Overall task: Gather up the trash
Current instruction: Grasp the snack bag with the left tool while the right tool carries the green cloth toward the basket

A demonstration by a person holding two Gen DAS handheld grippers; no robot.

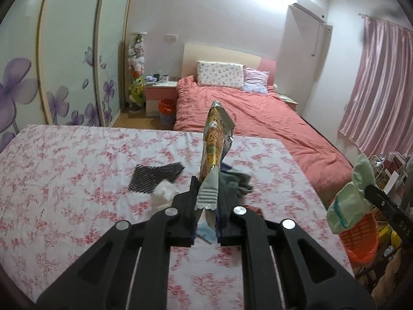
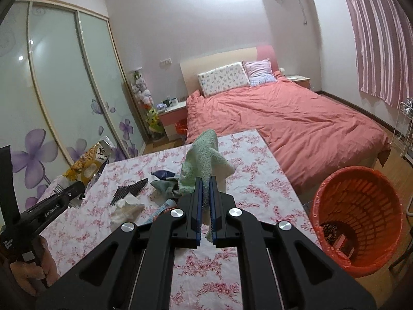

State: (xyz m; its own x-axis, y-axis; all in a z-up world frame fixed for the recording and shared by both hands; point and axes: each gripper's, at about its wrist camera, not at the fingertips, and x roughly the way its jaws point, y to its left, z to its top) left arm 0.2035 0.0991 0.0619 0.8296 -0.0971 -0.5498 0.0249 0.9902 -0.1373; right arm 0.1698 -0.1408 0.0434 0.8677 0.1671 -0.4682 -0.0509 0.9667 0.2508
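Observation:
My left gripper is shut on a yellow snack wrapper and holds it upright above the floral-clothed table. The wrapper also shows in the right wrist view. My right gripper is shut on a pale green cloth, held above the table's right part; it shows in the left wrist view over the orange trash basket. The basket stands on the floor right of the table, with some trash inside. On the table lie a black mesh piece, white crumpled tissue and a grey-blue cloth.
A bed with a pink cover stands beyond the table. Sliding wardrobe doors with purple flowers line the left wall. A nightstand and a small orange bin stand by the bed. A pink curtain hangs at right.

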